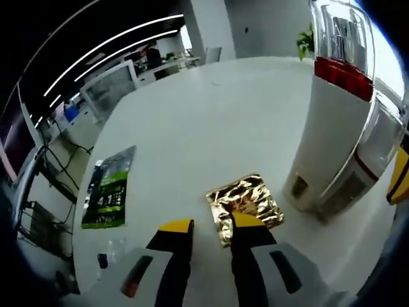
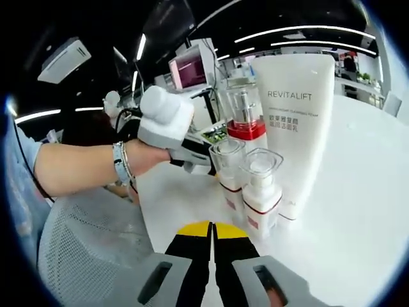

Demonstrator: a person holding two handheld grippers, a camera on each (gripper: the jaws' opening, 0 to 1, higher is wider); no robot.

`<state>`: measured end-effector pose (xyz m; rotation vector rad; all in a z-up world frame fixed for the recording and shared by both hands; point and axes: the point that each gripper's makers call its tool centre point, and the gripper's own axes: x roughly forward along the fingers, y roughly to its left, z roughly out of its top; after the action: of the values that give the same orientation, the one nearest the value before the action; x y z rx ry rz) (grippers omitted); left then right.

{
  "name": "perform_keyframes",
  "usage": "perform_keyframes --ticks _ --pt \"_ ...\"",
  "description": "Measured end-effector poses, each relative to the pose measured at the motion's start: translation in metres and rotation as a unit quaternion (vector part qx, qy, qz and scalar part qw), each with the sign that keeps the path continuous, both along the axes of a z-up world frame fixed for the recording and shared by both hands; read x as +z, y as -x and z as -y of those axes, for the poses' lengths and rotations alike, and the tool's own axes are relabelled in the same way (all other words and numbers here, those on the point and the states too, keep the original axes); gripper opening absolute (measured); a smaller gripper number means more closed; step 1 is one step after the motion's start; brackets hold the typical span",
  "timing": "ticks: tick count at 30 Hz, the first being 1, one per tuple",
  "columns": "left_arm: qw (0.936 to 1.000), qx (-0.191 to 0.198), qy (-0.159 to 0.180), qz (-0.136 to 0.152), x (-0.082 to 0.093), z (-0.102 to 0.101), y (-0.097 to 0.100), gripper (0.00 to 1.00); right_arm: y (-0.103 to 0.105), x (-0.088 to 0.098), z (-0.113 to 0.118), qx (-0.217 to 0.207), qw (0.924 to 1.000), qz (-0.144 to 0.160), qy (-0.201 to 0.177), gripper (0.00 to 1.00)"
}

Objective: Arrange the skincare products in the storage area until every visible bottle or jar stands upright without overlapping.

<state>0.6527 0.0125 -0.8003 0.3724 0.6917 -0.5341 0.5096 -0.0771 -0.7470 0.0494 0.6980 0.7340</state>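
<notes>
In the left gripper view, the left gripper [image 1: 213, 225] is seen low over the white surface [image 1: 204, 121], its yellow-tipped fingers [image 1: 176, 227] held apart with bare surface showing in the gap. A crinkled gold foil sachet [image 1: 245, 203] lies flat on the surface just beyond the right-hand fingertip, which overlaps the sachet's near edge; whether it touches cannot be told. To the right of the sachet a tall white tube [image 1: 329, 134] is stood on its cap, with a red-banded bottle [image 1: 377, 147] pressed close beside it. A green and black packet [image 1: 110, 188] lies flat, well apart to the left of the fingers. In the right gripper view, the right gripper [image 2: 211, 228] is seen with its fingers closed together and nothing between them. Just beyond the tips, two small white pump bottles [image 2: 261, 195] with clear caps are stood upright side by side, and behind them the white tube [image 2: 300, 121] marked REVITALIFT and a taller clear bottle [image 2: 245, 115] with red liquid are stood upright as well. A person's hand [image 2: 144, 157] holding the other gripper is seen to the left of the group.
</notes>
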Motion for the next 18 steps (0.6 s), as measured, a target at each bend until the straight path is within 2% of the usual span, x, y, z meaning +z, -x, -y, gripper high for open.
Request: perform_keyframes --ticks 2,4,5,9,11,14,16,18 --pt "0.9996 0.017 0.015 -0.015 -0.001 -0.002 0.001 0.28 0.0 -0.001 0.0 0.0 1.0 -0.001 0.003 0.0" --pt "0.9994 0.024 0.016 -0.02 0.0 -0.007 -0.001 0.32 0.0 -0.001 0.0 0.001 1.0 -0.001 0.003 0.0" --pt "0.9985 0.031 0.028 -0.034 0.001 -0.007 0.0 0.33 0.0 -0.001 0.0 0.0 1.0 -0.001 0.002 0.0" --pt "0.998 0.029 0.053 -0.018 0.015 -0.006 -0.003 0.34 -0.001 -0.001 0.0 -0.002 1.0 -0.006 -0.003 0.0" --pt "0.9978 0.008 0.065 -0.011 0.018 0.003 -0.002 0.34 0.0 -0.001 0.0 -0.002 1.0 -0.007 -0.005 0.0" --pt "0.9973 -0.05 0.054 -0.009 0.015 0.018 0.005 0.36 0.0 -0.002 -0.001 0.0 0.9999 -0.011 -0.007 0.0" --pt "0.9936 -0.089 0.065 -0.025 0.01 0.033 0.015 0.4 0.001 -0.003 -0.002 0.002 0.9999 -0.012 -0.006 0.0" --pt "0.9931 -0.095 0.064 -0.023 0.008 0.037 0.015 0.4 0.003 -0.004 -0.002 0.003 0.9999 -0.013 -0.005 0.0"
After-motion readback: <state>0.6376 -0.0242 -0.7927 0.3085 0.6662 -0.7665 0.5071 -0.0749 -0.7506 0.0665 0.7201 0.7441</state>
